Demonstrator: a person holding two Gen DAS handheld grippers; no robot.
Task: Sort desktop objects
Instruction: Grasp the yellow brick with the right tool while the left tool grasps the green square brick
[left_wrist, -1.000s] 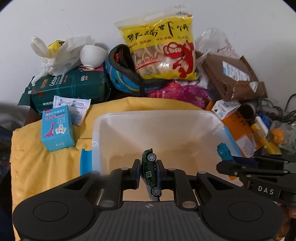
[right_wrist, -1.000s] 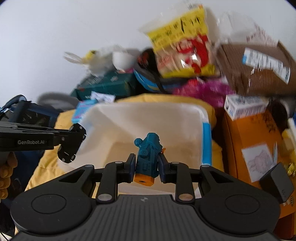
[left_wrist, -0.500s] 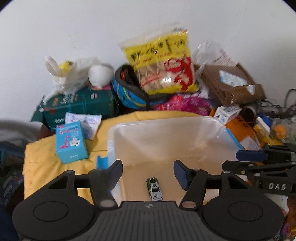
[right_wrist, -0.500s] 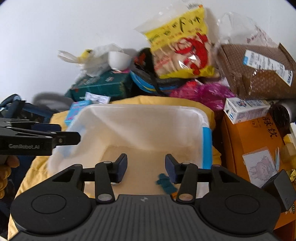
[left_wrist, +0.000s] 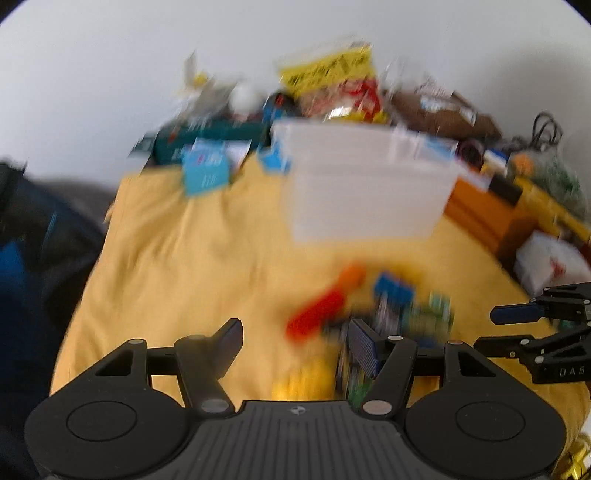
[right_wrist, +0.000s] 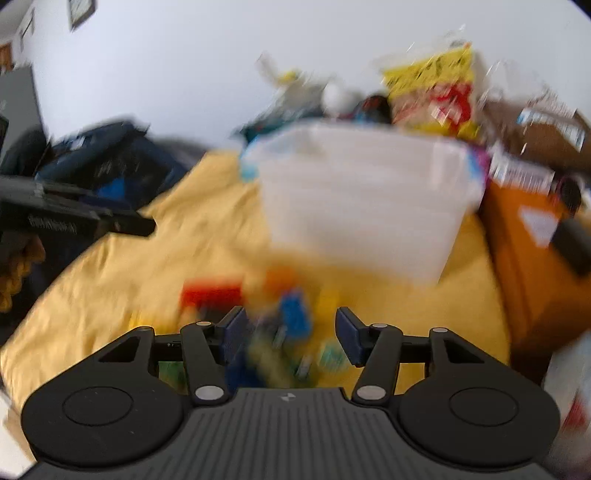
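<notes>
Both views are smeared by motion. A translucent white bin (left_wrist: 369, 184) (right_wrist: 362, 199) stands on the yellow cloth (left_wrist: 192, 266) (right_wrist: 155, 258). In front of it lies a heap of small toys: a red one (left_wrist: 317, 317) (right_wrist: 210, 291), a blue one (left_wrist: 393, 290) (right_wrist: 295, 314), an orange one (left_wrist: 351, 275) and others too blurred to name. My left gripper (left_wrist: 295, 343) hangs above the cloth just left of the heap, jaws opening, nothing between them. My right gripper (right_wrist: 288, 332) is over the heap, jaws opening, nothing gripped. It also shows at the right edge of the left wrist view (left_wrist: 517, 314).
Behind the bin are a yellow snack bag (left_wrist: 332, 85) (right_wrist: 436, 92), a teal pack (left_wrist: 207, 140), a light blue box (left_wrist: 205, 173) and a brown parcel (left_wrist: 443, 110). An orange box (right_wrist: 532, 251) stands to the right. A dark bag (right_wrist: 110, 162) lies left of the cloth.
A second ago the left held a green toy car and the right a blue figure over the bin; both dropped them in, opened, then drew back and down to the toy heap.
</notes>
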